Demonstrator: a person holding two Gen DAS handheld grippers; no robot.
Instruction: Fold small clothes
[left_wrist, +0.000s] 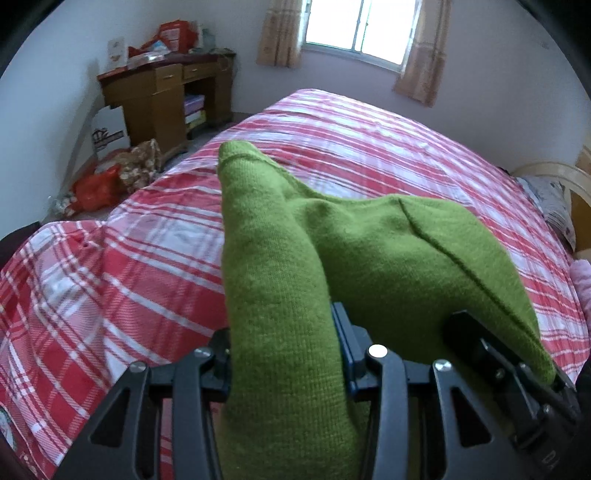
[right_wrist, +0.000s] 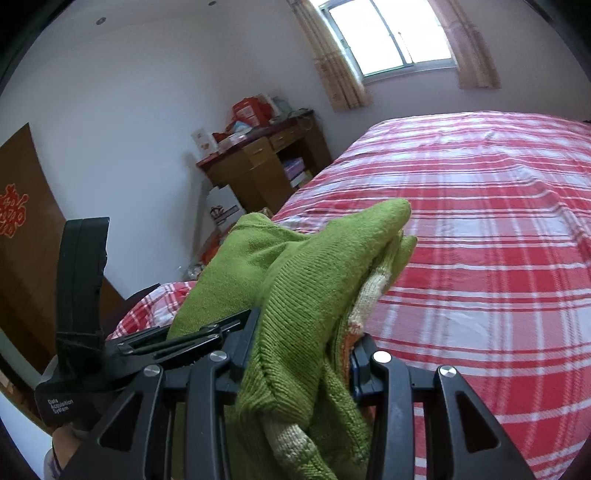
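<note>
A green knitted sweater (left_wrist: 369, 243) hangs bunched above the red and white plaid bed (left_wrist: 369, 147), held by both grippers. My left gripper (left_wrist: 284, 354) is shut on a thick fold of it that fills the gap between the jaws. In the right wrist view the same green sweater (right_wrist: 314, 280), with a cream and orange trim at its edge, is clamped in my right gripper (right_wrist: 299, 362). The left gripper (right_wrist: 207, 332) shows at the left of that view, next to the right one. Knit hides all the fingertips.
A wooden desk (left_wrist: 162, 96) piled with red boxes stands by the far wall left of the bed. Bags and a white carton (left_wrist: 107, 136) lie on the floor beside it. A curtained window (left_wrist: 354, 29) is behind the bed (right_wrist: 480, 221). Pillows (left_wrist: 554, 199) lie at the right edge.
</note>
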